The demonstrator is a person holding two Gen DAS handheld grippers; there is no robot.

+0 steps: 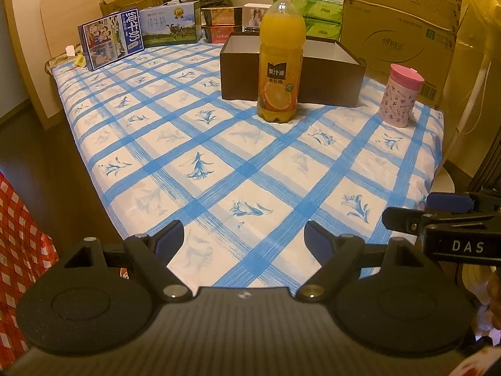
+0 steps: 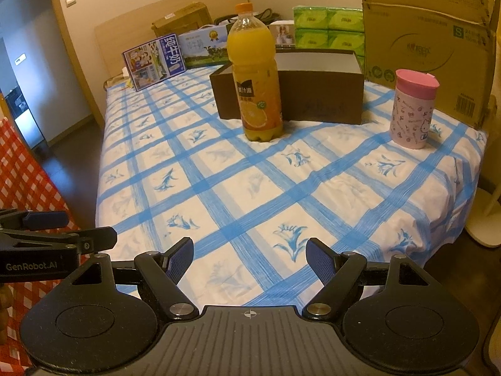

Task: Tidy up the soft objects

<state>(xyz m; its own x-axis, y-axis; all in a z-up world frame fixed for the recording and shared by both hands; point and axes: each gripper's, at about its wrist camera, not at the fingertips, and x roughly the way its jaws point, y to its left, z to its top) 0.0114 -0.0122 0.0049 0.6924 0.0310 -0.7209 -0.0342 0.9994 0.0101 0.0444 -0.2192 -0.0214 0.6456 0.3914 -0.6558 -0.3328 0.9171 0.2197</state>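
Both the left gripper (image 1: 244, 235) and the right gripper (image 2: 250, 252) hang with jaws apart and empty over the near end of the bed (image 1: 219, 144), while the juice bottle (image 1: 281, 59) and pink cup (image 1: 399, 95) stand upright before the open box (image 1: 328, 84).

Ahead of each gripper the bed (image 1: 219, 156) lies bare; farther on, juice bottle (image 1: 281, 59), brown box (image 1: 328, 75) and pink cup (image 1: 399, 95) block the way.

bed (image 1: 219, 163): bears everything listed below
bottle (image 1: 281, 59): upright near the middle, just before the open box
open box (image 1: 332, 75): behind the bottle
cup (image 1: 399, 95): right of the bottle, before the large carton
large carton (image 1: 404, 25): far right
milk cartons (image 1: 141, 36): far left, behind
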